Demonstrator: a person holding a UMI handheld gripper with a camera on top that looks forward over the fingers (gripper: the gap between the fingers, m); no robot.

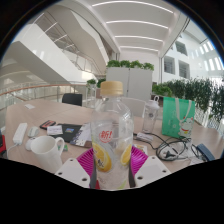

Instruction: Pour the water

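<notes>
One bottle (111,135) between the fingers, lemon slices inside, count unclear. One white mug (44,146) left of the fingers. One green bag (180,112) beyond, to the right. One glass (150,120) just right of the bottle. One black chair (72,99) beyond. Planters (130,76) far beyond, count unclear.

Round pale table (40,108) — white mug (45,146), green bag (180,112), black cables (172,150).
</notes>
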